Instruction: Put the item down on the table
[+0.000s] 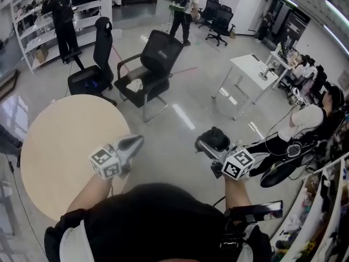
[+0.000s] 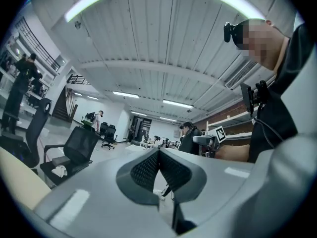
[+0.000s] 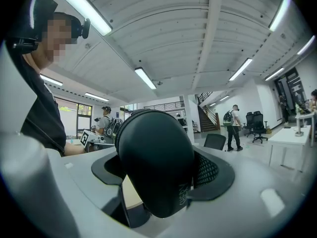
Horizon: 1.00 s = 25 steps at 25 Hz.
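In the head view my right gripper [image 1: 209, 145] is shut on a black, rounded oval case [image 1: 215, 137] and holds it over the floor, to the right of the round beige table [image 1: 60, 157]. In the right gripper view the case [image 3: 156, 162] fills the space between the jaws, both pads pressed against its sides. My left gripper [image 1: 136, 141] hovers level at the table's right edge. Its jaws [image 2: 158, 155] are shut with nothing between them. The tabletop is bare.
Two black office chairs [image 1: 155, 59] [image 1: 95, 72] stand beyond the table, one with a white cloth on its seat. A white desk [image 1: 253, 70] is at the back right. A seated person [image 1: 311, 124] is close on the right. Shelves and standing people are further back.
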{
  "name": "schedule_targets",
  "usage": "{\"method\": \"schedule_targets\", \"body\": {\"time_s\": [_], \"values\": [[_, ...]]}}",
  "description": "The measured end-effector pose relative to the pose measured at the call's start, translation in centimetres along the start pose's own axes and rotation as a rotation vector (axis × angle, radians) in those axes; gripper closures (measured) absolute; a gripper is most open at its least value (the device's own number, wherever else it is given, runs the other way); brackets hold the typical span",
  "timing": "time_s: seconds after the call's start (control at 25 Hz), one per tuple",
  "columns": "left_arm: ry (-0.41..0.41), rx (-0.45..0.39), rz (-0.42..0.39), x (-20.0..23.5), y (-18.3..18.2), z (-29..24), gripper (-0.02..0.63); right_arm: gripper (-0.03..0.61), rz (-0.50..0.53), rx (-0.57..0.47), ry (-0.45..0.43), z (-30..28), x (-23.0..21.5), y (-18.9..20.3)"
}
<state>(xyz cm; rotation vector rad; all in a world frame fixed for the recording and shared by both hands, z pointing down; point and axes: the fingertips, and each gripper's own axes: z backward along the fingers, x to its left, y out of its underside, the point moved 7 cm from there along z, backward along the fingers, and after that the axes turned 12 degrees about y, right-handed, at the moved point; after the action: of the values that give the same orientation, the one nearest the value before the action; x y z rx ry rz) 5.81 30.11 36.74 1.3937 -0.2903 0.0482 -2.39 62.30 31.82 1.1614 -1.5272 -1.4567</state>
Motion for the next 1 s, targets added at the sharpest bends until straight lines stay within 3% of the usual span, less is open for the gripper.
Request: {"method": "schedule_targets", "body": {"time_s": [0.52,0.76,1.0], "values": [[-0.302,-0.054,-0.036,4.7,-1.9,-15.2,0.615,0.204,-0.018,0.046,-0.283,-9.4,-19.3,-3.2],[-0.369,-0.048,-0.047,10.2,-1.8,-16.2,0.615,0.204,-0.038,0.068,-0.348,-17.0,-22.3,-1.8],[-0.374,-0.105,-0.038,18.7,-3.9,-13.4,0.615,0.204,-0.01,0.081,-0.37,-27.8,-20.6,-3.1]]}}
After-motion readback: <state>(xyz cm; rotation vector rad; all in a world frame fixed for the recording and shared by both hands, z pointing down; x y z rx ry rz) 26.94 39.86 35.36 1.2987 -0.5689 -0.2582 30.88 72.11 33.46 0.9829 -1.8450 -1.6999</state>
